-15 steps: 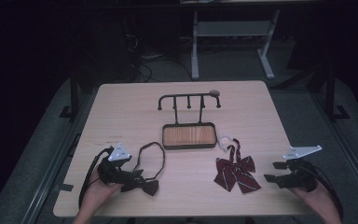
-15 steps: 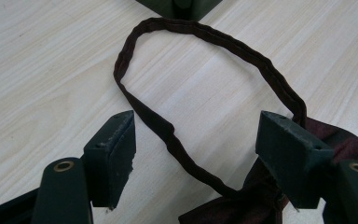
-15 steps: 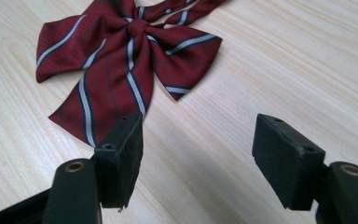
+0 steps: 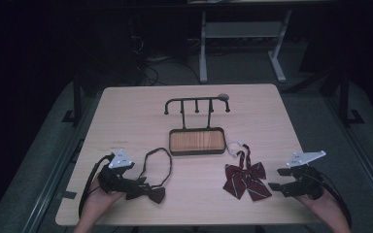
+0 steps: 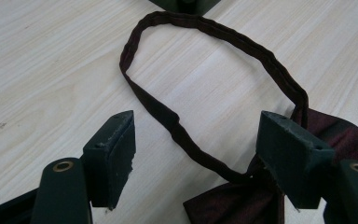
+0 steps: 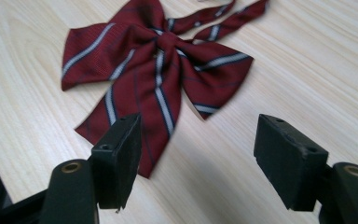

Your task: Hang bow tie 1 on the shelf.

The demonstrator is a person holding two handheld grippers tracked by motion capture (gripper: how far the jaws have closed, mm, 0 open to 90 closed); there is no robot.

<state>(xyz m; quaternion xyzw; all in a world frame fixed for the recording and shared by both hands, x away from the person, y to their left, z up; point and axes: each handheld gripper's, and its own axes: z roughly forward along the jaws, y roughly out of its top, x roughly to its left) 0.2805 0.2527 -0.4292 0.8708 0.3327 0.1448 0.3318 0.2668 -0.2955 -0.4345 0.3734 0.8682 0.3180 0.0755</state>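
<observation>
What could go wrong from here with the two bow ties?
The left gripper stands open over the dark bow tie; its thin neck loop might snag a jaw or slip free. The right gripper, open beside the striped bow tie, may pinch only one flat tail, dragging it across the table.

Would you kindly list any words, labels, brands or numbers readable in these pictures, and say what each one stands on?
None can be read.
The grey plate on the left hand-held gripper carries small dark marks, too small to read.
The grey plate on the right hand-held gripper has similar marks, also too small to read.
The striped bow tie, the dark bow tie, the tray and its rack show no lettering.
</observation>
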